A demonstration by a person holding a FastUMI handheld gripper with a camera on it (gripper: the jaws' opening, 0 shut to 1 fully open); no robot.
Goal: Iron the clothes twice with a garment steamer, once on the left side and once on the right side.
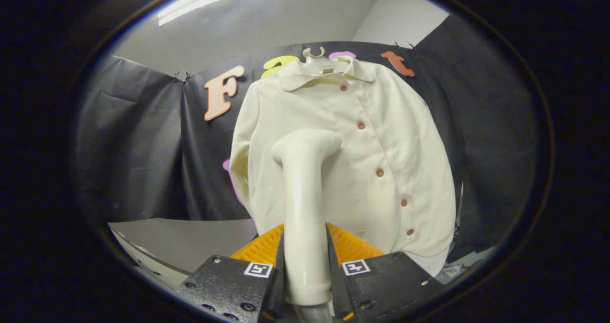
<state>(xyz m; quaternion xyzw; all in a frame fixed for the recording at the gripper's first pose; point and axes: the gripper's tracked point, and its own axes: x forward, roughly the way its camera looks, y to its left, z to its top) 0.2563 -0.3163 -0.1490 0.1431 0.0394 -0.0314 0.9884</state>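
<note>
- Our gripper [305,247] has both fingers clamped on the handle of the cream plastic garment steamer [305,189].
- The steamer's long axis runs forward along the fingers, its head turned towards the hanging cream buttoned shirt [381,137] (contact unclear).
- We judge no pass finished yet; both sides remain.

There is one cream, long-sleeved button shirt [352,170] on one pale plastic hanger [314,54]. Five small round reddish-brown buttons [361,125] are visible on it. One cream plastic garment steamer [305,208] stands clamped between the two fingers of one gripper [305,270].
</note>
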